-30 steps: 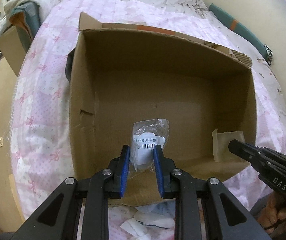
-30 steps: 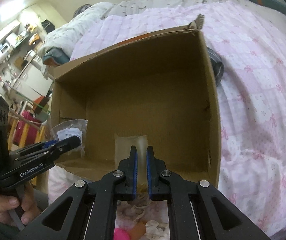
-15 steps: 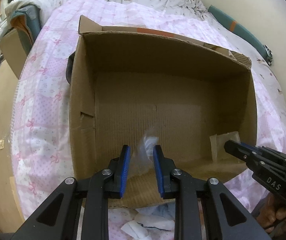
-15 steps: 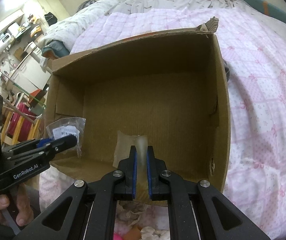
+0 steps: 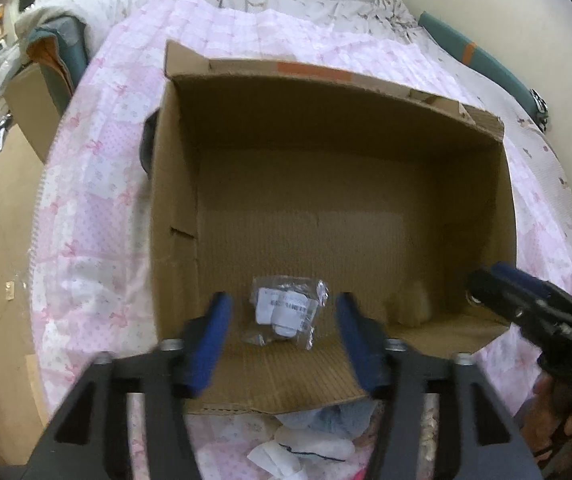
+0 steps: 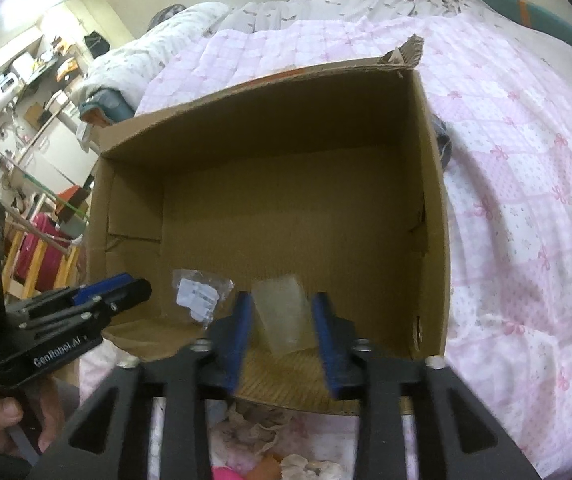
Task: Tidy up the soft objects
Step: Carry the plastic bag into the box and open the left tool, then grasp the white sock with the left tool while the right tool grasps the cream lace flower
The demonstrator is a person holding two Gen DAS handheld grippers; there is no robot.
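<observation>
A: Left gripper (image 5: 281,332) first. Blue pads spread wide, nothing between them. It hangs over the near wall of the cardboard box (image 5: 173,216), pointing in and down.

B: And the clear packet (image 5: 286,310)?

A: Loose inside the box, straight ahead of that gripper and just beyond the fingertips, near the front wall. The white barcode label faces up. Touching neither pad, as far as the left wrist view shows. I can't tell if it is flat on the box floor or not quite settled; it's a bit blurred.

B: Right side?

A: Right gripper (image 6: 281,336) also parted, holding nothing. The translucent pouch (image 6: 281,316) sits between and just past its pads, long axis roughly along the fingers and tilted a little. Whether a pad brushes it, I can't say.

B: How do the two lie to each other?

A: From the right wrist camera, the clear packet (image 6: 201,296) lies to the left of the pouch, near but apart. The left gripper (image 6: 125,284) shows at the box's front left corner. Both things occupy the near strip of the box; the back looks bare.

B: So what does the next move turn on?

A: My reading: both deposits look done, and more soft things lie on the pink quilt (image 5: 97,184) below the front wall, behind the fingertips. That's the small heap of cloths (image 5: 318,436) under the left gripper and crumpled pieces (image 6: 261,428) under the right. So each gripper would need to back out over the rim and tip downward. The left seems nearer the pale cloths.
</observation>
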